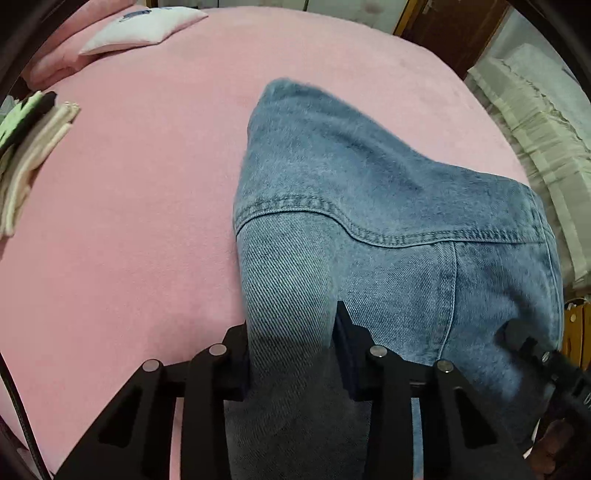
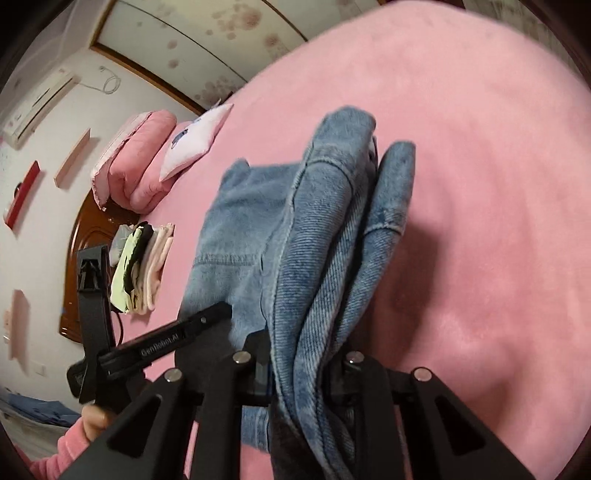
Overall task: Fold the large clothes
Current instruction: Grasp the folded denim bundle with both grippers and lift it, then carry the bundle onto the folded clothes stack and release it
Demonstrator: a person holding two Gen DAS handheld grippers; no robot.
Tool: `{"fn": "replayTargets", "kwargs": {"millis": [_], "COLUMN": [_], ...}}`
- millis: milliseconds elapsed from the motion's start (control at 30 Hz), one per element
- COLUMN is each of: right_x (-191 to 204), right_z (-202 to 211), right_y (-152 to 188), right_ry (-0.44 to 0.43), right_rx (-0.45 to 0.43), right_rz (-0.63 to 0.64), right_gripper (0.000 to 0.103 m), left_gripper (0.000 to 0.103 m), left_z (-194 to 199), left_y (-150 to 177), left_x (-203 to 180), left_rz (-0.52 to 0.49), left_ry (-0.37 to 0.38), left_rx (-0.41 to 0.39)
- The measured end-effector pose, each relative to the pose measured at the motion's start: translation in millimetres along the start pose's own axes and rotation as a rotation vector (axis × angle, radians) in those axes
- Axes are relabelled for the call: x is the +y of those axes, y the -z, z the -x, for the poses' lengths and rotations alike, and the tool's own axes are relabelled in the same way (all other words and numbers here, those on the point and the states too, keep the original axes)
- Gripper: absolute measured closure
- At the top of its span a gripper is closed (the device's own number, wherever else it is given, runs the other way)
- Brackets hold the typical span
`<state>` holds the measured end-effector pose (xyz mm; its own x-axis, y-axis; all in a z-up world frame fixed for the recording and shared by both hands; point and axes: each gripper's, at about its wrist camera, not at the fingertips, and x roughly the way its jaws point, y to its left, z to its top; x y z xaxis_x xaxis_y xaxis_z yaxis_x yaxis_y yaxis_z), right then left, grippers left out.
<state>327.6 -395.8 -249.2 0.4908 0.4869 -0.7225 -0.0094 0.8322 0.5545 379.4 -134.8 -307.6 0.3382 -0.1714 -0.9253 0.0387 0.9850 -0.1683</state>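
Note:
A light blue denim garment (image 1: 369, 206) is held above the pink bed (image 1: 147, 184). My left gripper (image 1: 291, 332) is shut on a fold of the denim, which runs up between its fingers. My right gripper (image 2: 303, 354) is shut on a bunched, layered edge of the same denim (image 2: 325, 221). The right gripper also shows at the lower right of the left wrist view (image 1: 546, 362). The left gripper shows at the left of the right wrist view (image 2: 207, 319), clamped on the cloth. The fingertips of both are hidden by denim.
A stack of folded clothes (image 1: 26, 147) lies at the bed's left edge, also in the right wrist view (image 2: 144, 266). A white pillow (image 1: 144, 26) and a folded pink quilt (image 2: 140, 158) sit at the head. A pale quilt (image 1: 535, 122) lies off to the right.

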Motion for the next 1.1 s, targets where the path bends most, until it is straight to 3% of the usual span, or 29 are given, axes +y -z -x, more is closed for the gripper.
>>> {"fn": "replayTargets", "kwargs": {"millis": [233,400,533,733,1000,1100], "right_x": [69.9,159.4,234.2,349.2,506.5,537.3], "right_z": [22.7,4.0,-24.5,-79.0,-181.2,-227.6], "right_y": [19.7,32.3,44.5,49.0,25.1,11.4], "right_ry": [0.009,-0.031,-0.093,-0.231,-0.425,-0.442], "right_rx": [-0.031,-0.015,-0.011,-0.029,-0.14,-0.185], "right_rz": [0.088,0.189,0.244,0.289,0.324,0.312], "right_gripper": [0.086,0.086,0.086,0.086,0.086,0.086], "left_gripper": [0.07,0.07,0.07,0.07,0.07,0.069], "left_z": [60.1,105.3,141.8,206.4,266.6,251.7], "left_y": [18.4,27.3,16.9,-23.0,-126.2,-165.0], "left_x": [56.2,130.5,216.1,336.4,485.4,539.6], "left_rz": [0.089,0.122,0.18,0.174,0.138,0.13], "left_ry": [0.011,-0.035,-0.057,-0.196,-0.355,-0.323], "left_rx": [-0.073,-0.143,-0.163,-0.276,-0.459,-0.488]}}
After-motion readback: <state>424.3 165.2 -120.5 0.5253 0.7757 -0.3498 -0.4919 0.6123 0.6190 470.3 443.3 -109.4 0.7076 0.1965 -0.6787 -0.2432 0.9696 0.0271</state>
